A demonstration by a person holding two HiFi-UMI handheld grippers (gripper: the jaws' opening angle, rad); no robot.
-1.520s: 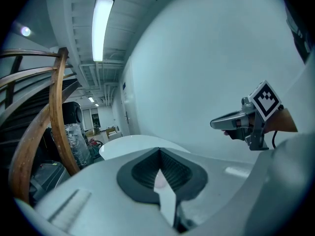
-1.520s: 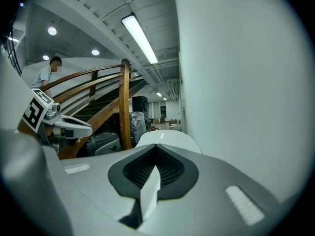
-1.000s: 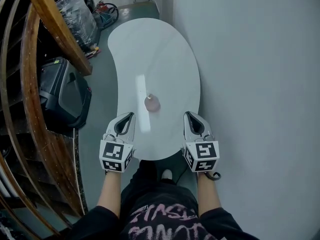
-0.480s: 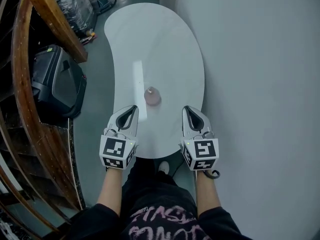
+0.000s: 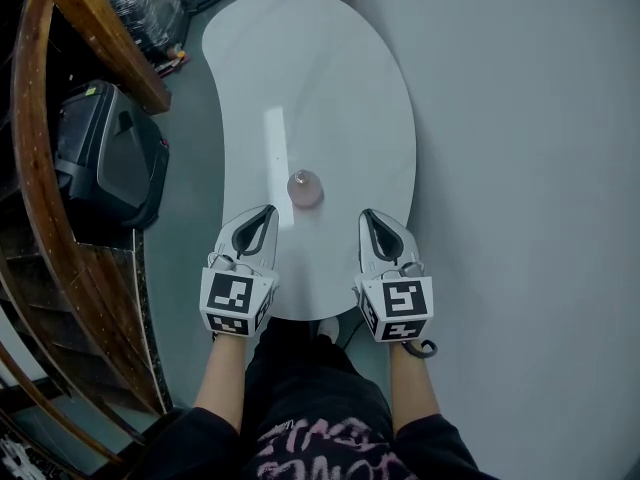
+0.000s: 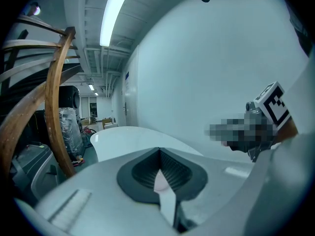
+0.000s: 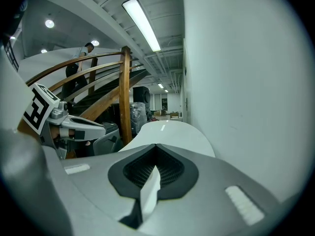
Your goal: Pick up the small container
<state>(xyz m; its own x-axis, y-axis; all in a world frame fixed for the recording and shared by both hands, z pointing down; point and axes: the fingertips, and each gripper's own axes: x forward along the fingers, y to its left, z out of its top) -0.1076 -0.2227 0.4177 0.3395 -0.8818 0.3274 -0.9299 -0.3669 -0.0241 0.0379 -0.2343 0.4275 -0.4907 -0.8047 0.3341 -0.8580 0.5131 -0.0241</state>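
The small container [image 5: 304,188], a pinkish round pot with a knob on its lid, stands on the white kidney-shaped table [image 5: 330,88] near its near end. My left gripper [image 5: 267,212] hovers over the table's near left edge, just short of the container and to its left, jaws shut and empty. Level with it, my right gripper [image 5: 366,215] sits to the container's right, also shut on nothing. The container is hidden in both gripper views. The left gripper view shows closed jaws [image 6: 159,151] and the right gripper's cube [image 6: 272,103]. The right gripper view shows closed jaws [image 7: 156,146].
A plain wall [image 5: 520,168] runs close along the table's right side. A black case [image 5: 105,158] lies on the floor to the left, beside a curved wooden railing [image 5: 35,208]. Plastic-wrapped goods [image 5: 140,3] sit at the far left. A person [image 7: 78,65] stands on the stairs.
The head view has shifted, so the table reaches higher in the frame. Both grippers stay shut and keep about the same distance from the container.
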